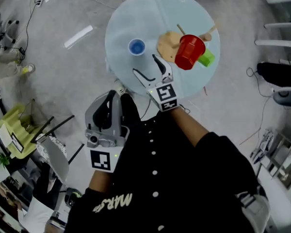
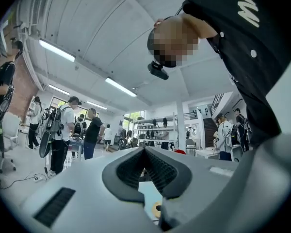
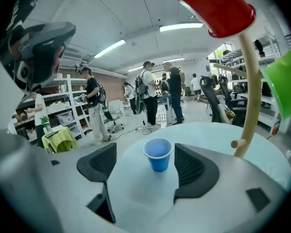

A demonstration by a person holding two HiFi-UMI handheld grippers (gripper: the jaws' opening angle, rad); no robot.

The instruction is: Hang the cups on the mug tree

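One blue cup [image 1: 137, 46] stands upright on the surface [image 1: 136, 13] just ahead of your right gripper [image 1: 144, 64], framed by its open, empty fingers, while your left gripper [image 2: 145, 148], fingers closed, sits farther off.

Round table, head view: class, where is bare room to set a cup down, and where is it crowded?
Bare: the table beyond the blue cup and mug tree, and the strip between them. Crowded: around the red cup and green cup, and the near edge at the right tool.
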